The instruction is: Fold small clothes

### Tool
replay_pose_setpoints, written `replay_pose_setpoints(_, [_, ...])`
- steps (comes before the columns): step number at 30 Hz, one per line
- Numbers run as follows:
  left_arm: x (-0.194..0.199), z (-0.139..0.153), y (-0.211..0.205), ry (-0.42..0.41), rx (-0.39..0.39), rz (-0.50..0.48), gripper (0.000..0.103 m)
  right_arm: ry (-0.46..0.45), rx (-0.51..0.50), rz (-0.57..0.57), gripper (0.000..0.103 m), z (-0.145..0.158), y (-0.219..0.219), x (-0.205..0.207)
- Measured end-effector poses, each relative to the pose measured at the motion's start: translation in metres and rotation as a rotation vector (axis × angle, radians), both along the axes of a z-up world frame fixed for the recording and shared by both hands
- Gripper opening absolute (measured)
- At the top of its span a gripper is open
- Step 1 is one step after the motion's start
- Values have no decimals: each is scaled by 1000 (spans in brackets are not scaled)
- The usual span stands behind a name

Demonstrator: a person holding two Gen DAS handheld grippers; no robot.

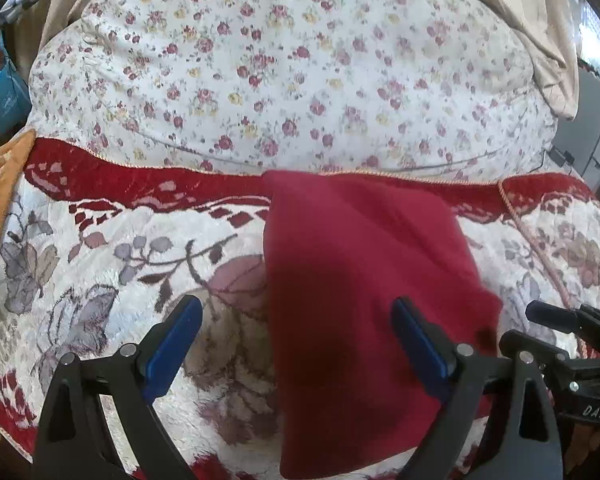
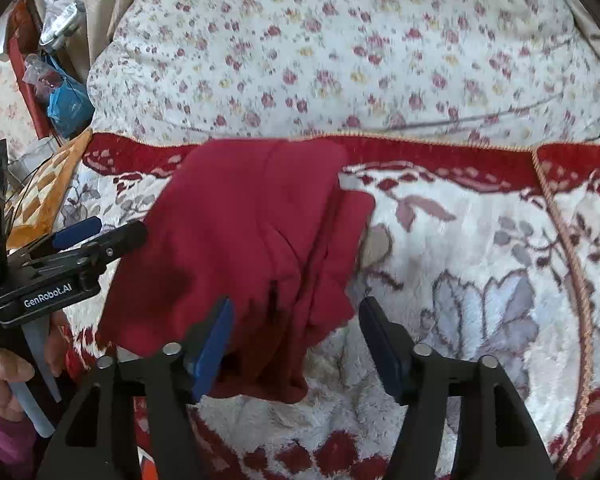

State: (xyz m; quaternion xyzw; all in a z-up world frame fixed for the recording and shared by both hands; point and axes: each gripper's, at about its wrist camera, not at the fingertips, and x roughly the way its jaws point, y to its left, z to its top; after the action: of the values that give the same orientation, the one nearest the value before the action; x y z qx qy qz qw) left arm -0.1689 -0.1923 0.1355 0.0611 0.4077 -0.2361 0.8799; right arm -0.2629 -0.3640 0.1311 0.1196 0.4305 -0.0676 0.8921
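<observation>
A dark red garment (image 1: 360,280) lies folded on a plush floral blanket (image 1: 100,260), its far edge at the blanket's red border. My left gripper (image 1: 296,308) hovers open over the garment's left edge, one blue pad over the blanket and the other over the cloth. In the right wrist view the garment (image 2: 252,232) shows layered folds along its right side. My right gripper (image 2: 298,306) is open above its near right corner; the cloth lies under and between the pads, not pinched. The left gripper (image 2: 100,232) shows at the left there, and the right gripper (image 1: 548,316) at the left wrist view's right edge.
A big white quilt with small roses (image 1: 280,60) bulges behind the blanket. An orange patterned cloth (image 1: 0,208) lies at the left, with a blue bag (image 2: 66,104) and clutter beyond. Beige curtain (image 1: 540,20) hangs at the back right. A person's hand (image 2: 4,376) holds the left gripper's handle.
</observation>
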Motion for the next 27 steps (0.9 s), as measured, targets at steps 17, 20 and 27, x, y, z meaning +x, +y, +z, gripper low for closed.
replay_pose_setpoints(17, [-4,-1,13,-8,42,24,95,-8,-28,-39,89,3,23,17])
replay_pose_setpoints(20, [-4,1,12,-17,42,25,95,-2,-31,-52,90,0,24,18])
replay_pose_setpoints(27, [-3,1,12,-21,40,31,95,4,-20,-93,92,-3,21,24])
